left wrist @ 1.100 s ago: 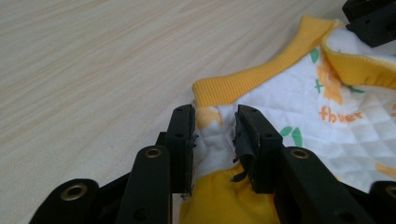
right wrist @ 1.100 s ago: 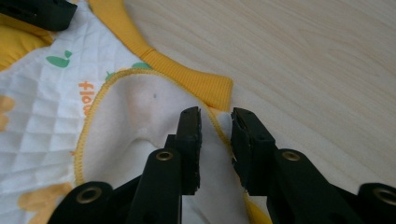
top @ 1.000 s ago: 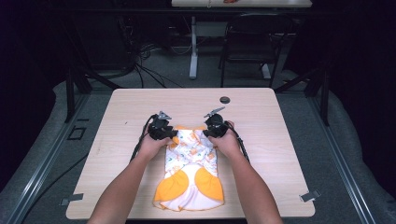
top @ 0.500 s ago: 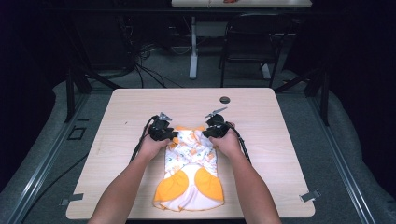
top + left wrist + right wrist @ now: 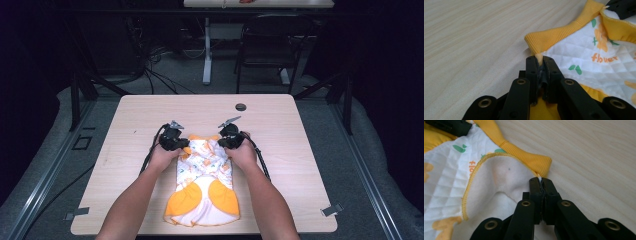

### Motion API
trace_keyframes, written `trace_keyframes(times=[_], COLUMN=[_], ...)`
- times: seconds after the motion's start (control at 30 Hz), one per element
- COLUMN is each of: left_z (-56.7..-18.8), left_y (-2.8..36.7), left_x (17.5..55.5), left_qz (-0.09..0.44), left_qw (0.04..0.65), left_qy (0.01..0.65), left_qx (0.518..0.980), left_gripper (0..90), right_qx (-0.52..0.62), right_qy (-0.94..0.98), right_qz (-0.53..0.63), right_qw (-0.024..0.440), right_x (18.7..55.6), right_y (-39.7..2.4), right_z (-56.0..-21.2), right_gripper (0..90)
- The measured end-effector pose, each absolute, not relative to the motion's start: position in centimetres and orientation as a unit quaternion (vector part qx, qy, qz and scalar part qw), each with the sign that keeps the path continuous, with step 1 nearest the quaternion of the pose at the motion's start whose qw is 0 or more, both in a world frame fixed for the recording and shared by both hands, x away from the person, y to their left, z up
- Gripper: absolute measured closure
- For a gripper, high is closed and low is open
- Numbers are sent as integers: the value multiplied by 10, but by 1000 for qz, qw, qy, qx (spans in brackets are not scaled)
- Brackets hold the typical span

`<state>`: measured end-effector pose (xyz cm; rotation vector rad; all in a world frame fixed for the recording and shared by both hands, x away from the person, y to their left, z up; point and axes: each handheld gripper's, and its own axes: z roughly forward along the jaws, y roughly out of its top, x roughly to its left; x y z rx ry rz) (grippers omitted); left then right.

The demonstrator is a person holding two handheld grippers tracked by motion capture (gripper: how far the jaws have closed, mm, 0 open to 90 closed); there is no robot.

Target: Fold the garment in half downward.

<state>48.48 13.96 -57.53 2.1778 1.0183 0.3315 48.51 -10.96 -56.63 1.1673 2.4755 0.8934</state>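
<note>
A small quilted white garment (image 5: 205, 185) with orange flower print and orange ribbed trim lies flat on the wooden table (image 5: 300, 150). At its top left corner my left gripper (image 5: 186, 146) is shut on the orange trim; its jaws have just been closing, and cloth sits between them (image 5: 540, 58). My right gripper (image 5: 222, 143) is shut on the top right corner; its jaws have just been closing too, pinching the edge (image 5: 540, 180). The white lining (image 5: 499, 177) is folded open beside the right jaws. The printed quilted cloth (image 5: 584, 50) spreads to the right of the left jaws.
A small dark round object (image 5: 241, 106) lies on the table beyond the grippers. Bare wood surrounds the garment on all sides. Behind the table stand a dark chair (image 5: 265, 50) and a table leg (image 5: 206, 50), with cables on the floor.
Both hands stay at the garment's top corners, and the garment lies where it did.
</note>
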Motion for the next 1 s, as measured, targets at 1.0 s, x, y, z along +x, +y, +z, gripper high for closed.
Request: trace_keyframes(times=[1.0], left_z=[-518], left_y=[149], left_x=[469], left_qz=[167], left_qw=[392], left_qy=[362], left_qx=[829], left_gripper=[855], right_qx=[349], right_qy=[856], right_qz=[343], right_qw=[166], right_x=[465], right_y=[-117], right_z=[-513], right_gripper=[884])
